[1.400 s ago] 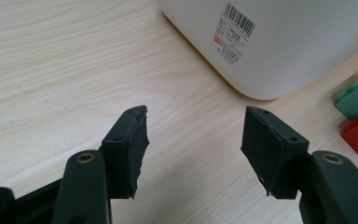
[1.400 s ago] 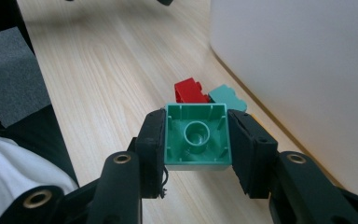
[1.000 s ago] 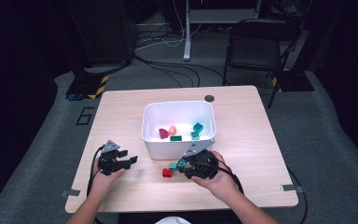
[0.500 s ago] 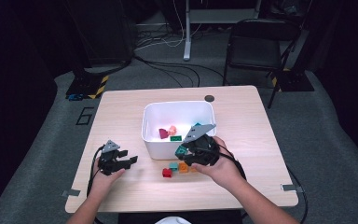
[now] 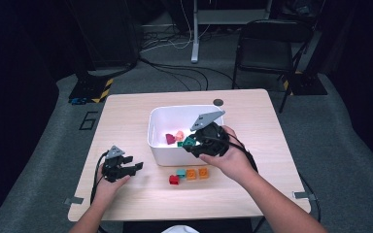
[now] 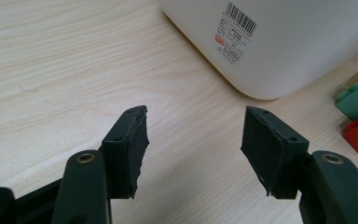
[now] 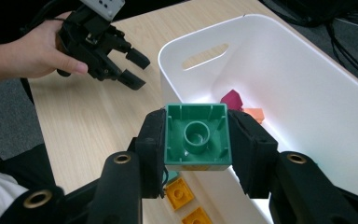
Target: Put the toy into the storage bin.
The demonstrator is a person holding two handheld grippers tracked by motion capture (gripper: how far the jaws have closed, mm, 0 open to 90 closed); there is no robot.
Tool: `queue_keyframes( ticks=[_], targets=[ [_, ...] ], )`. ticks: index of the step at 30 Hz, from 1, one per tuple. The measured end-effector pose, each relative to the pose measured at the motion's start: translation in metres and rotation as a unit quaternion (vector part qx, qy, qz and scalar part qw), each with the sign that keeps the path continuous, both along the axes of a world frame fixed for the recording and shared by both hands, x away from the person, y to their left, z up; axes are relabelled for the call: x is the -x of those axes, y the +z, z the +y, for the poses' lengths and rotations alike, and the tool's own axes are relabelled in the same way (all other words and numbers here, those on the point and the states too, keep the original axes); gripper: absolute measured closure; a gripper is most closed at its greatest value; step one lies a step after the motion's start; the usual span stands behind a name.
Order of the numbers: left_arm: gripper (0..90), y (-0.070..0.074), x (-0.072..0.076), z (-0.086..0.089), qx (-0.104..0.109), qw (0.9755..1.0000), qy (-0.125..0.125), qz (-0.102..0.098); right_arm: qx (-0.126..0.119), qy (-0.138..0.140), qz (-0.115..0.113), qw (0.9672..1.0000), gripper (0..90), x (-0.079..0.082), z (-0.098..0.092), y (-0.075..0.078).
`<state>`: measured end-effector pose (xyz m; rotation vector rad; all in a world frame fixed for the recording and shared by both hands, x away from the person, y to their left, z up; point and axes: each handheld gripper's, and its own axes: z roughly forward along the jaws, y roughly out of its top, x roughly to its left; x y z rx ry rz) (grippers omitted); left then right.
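With a green block (image 7: 196, 135) pinched between their two black jaws, hollow underside facing the camera, the right tongs (image 5: 194, 144) hang at the near wall of the white bin (image 5: 161, 154), the block raised to about rim height. This looks like the carry step of clearing loose blocks off the desk (image 5: 252, 116) into the bin: the pick is done, the drop is not. The next move calls for taking the block a little farther over the rim, so that it sits above the open inside rather than above the wall, and only then parting the jaws; let go too early, it would likely strike the edge and fall back onto the desk.

The left tongs (image 5: 137, 167) rest low on the desk to the left of the bin, jaws standing apart with nothing between them, and seem to be waiting.

Inside the bin lie a dark pink block (image 7: 231, 99) and an orange-pink block (image 7: 253, 113); a green piece beside them is probably another block, though the high view is too small to be sure. On the desk just in front of the bin wait a red block (image 5: 174, 180), a teal block (image 5: 180, 172) and two orange blocks (image 5: 197, 173).
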<state>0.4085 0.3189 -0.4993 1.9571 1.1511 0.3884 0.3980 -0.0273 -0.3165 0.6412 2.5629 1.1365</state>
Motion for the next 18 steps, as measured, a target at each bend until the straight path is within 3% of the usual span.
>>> queue_keyframes(
  ticks=[8,18],
  targets=[
    [40.4,0.0,0.0,0.0,-0.001,1.0,-0.003,0.0,-0.001,-0.017,-0.002,0.9998,58.2,-0.02,0.003,0.012],
    [40.4,0.0,0.0,0.001,0.0,1.0,-0.001,-0.001,0.005,-0.064,0.015,0.9978,58.2,-0.056,0.013,0.003]
  ],
)
